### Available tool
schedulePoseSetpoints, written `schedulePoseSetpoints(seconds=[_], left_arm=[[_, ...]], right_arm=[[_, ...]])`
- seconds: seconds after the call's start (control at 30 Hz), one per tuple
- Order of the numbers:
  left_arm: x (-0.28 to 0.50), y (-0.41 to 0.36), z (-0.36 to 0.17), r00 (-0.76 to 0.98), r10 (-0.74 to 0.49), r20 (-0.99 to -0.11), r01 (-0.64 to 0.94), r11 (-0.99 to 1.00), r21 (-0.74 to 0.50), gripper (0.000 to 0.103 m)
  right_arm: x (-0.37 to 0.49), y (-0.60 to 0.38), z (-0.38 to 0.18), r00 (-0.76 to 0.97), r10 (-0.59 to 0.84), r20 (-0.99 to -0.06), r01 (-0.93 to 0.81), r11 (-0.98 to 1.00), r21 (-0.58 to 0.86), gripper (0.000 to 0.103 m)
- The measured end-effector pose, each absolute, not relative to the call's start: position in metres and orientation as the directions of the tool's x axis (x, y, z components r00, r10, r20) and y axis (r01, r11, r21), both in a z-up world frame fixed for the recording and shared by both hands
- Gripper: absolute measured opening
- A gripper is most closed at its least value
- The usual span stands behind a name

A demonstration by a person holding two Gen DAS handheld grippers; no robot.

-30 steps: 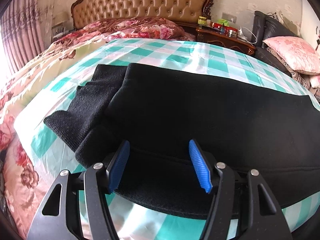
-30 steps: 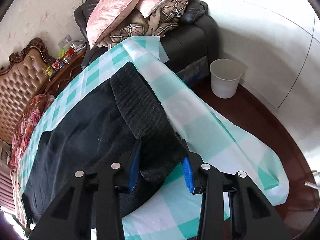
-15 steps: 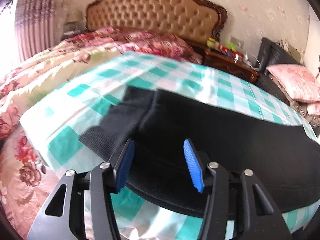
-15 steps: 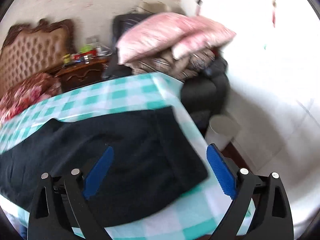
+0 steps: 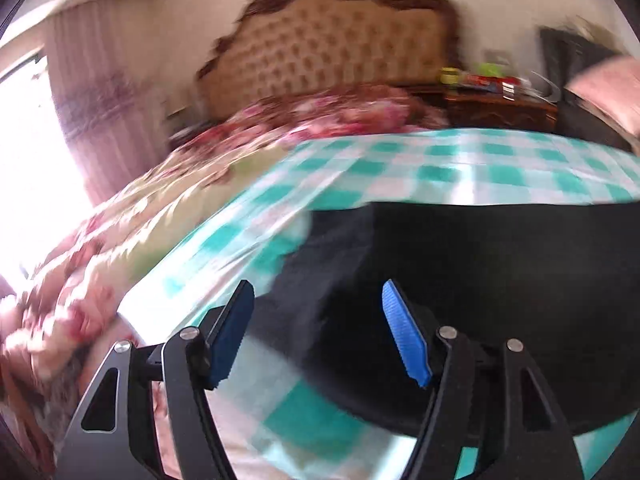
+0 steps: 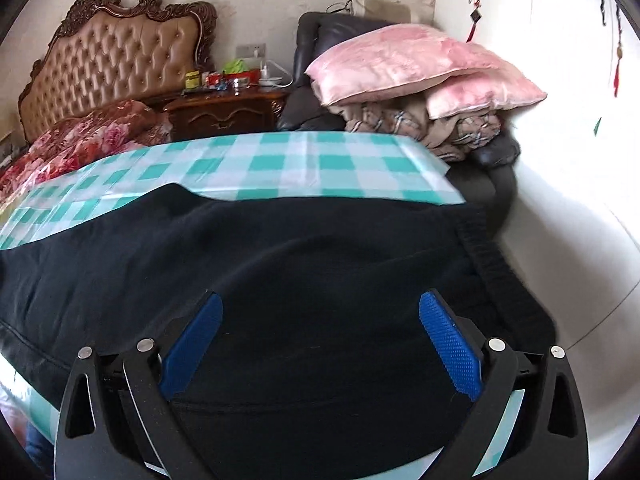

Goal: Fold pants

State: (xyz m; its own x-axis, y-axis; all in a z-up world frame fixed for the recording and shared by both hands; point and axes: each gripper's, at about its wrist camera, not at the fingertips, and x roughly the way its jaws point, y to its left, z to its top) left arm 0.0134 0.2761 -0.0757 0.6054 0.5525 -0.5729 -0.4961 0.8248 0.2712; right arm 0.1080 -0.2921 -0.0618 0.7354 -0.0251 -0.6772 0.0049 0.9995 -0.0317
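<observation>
Black pants (image 5: 500,280) lie flat across a teal-and-white checked sheet (image 5: 440,168) on the bed. In the blurred left wrist view the ribbed cuff end (image 5: 320,264) lies just beyond my left gripper (image 5: 316,292), whose jaws are opening with no cloth pressed between the blue pads. In the right wrist view the pants (image 6: 300,264) fill the foreground, with the ribbed waistband (image 6: 496,264) at the right edge. My right gripper (image 6: 322,300) hovers over the seat area, its jaws opening wide and holding nothing.
A tufted headboard (image 6: 112,64) and a floral quilt (image 5: 132,248) lie at the far and left sides. A wooden nightstand (image 6: 228,112) with small items stands beside a dark armchair (image 6: 316,36) piled with pink pillows (image 6: 400,64). The bed edge drops off at the right.
My right gripper let go of the waistband end, opened wide, rolled level and swung left over the pants. My left gripper lifted, tilted up and widened its jaws.
</observation>
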Motion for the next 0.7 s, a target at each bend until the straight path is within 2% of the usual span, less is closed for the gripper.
schedulePoseSetpoints(seconds=[0.1, 0.13, 0.17, 0.23, 0.27, 0.5, 0.6, 0.7], left_arm=[[0.028, 0.249, -0.063, 0.673, 0.445, -0.591, -0.395, 0.892, 0.221, 0.069], [0.032, 0.239, -0.06, 0.688, 0.42, -0.592, -0.371, 0.904, 0.212, 0.065], [0.036, 0.231, -0.06, 0.696, 0.398, -0.598, -0.348, 0.915, 0.203, 0.051], [0.05, 0.217, -0.064, 0.699, 0.311, -0.644, -0.284, 0.947, 0.149, 0.031], [0.056, 0.213, -0.068, 0.695, 0.28, -0.663, -0.273, 0.955, 0.117, 0.026], [0.07, 0.187, -0.089, 0.681, 0.178, -0.71, -0.221, 0.975, 0.032, 0.024], [0.07, 0.176, -0.099, 0.667, 0.097, -0.739, -0.177, 0.984, -0.03, 0.025], [0.074, 0.165, -0.11, 0.637, 0.1, -0.764, -0.152, 0.988, 0.003, 0.025]], right_arm=[[0.119, -0.29, -0.079, 0.668, -0.048, -0.743, 0.039, 0.999, -0.03, 0.096], [0.122, -0.289, -0.085, 0.649, -0.064, -0.758, 0.053, 0.998, -0.04, 0.096], [0.122, -0.288, -0.09, 0.638, -0.075, -0.766, 0.054, 0.997, -0.053, 0.094], [0.124, -0.285, -0.104, 0.602, -0.117, -0.79, 0.07, 0.993, -0.094, 0.094], [0.124, -0.286, -0.109, 0.588, -0.122, -0.8, 0.079, 0.993, -0.093, 0.094], [0.123, -0.288, -0.116, 0.585, -0.124, -0.802, 0.089, 0.992, -0.089, 0.096], [0.122, -0.287, -0.117, 0.589, -0.127, -0.798, 0.087, 0.992, -0.093, 0.097], [0.121, -0.287, -0.117, 0.596, -0.128, -0.793, 0.087, 0.992, -0.094, 0.097]])
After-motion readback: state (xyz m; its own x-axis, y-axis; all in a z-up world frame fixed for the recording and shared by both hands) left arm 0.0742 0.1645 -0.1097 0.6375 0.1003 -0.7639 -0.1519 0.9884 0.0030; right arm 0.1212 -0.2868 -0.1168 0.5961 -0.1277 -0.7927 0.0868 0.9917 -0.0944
